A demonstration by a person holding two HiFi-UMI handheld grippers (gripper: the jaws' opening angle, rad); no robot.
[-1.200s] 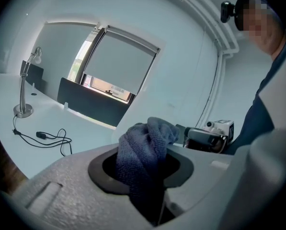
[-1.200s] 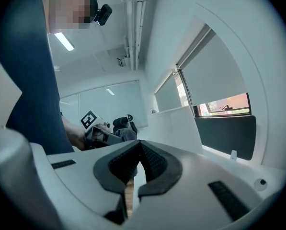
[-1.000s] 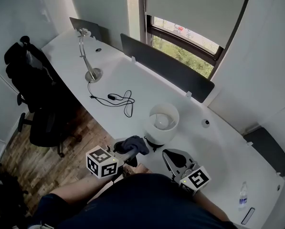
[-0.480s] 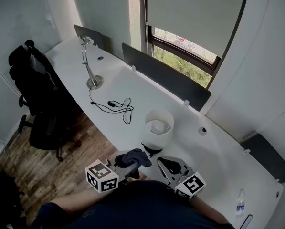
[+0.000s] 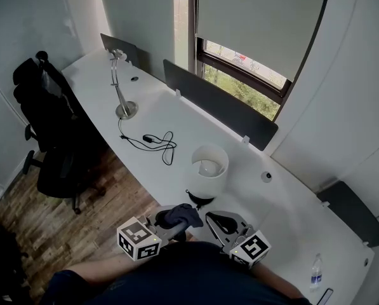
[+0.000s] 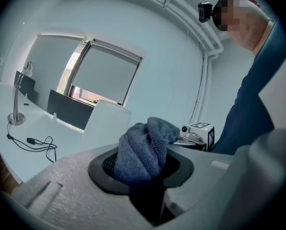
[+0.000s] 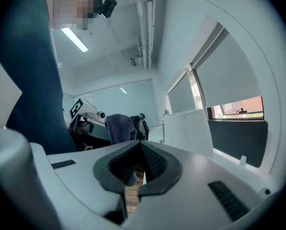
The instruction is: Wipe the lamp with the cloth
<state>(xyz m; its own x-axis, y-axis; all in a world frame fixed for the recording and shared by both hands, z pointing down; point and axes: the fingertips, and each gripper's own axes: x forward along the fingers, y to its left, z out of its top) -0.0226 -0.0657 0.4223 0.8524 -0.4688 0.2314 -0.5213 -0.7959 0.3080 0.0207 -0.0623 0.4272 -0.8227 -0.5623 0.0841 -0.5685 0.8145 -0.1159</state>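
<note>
Just short of lamp (image 5: 209, 162), gripping cloth (image 6: 145, 147) in left gripper (image 6: 150, 186), right gripper (image 7: 135, 169) closed empty; no contact yet, whole wipe left.

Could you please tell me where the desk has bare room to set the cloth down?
The widest bare stretch of the desk lies between the white shaded lamp and the water bottle at the right end. A narrower strip runs between the black cord and the dark divider panel. It is crowded around the cord and the silver desk lamp.
</note>
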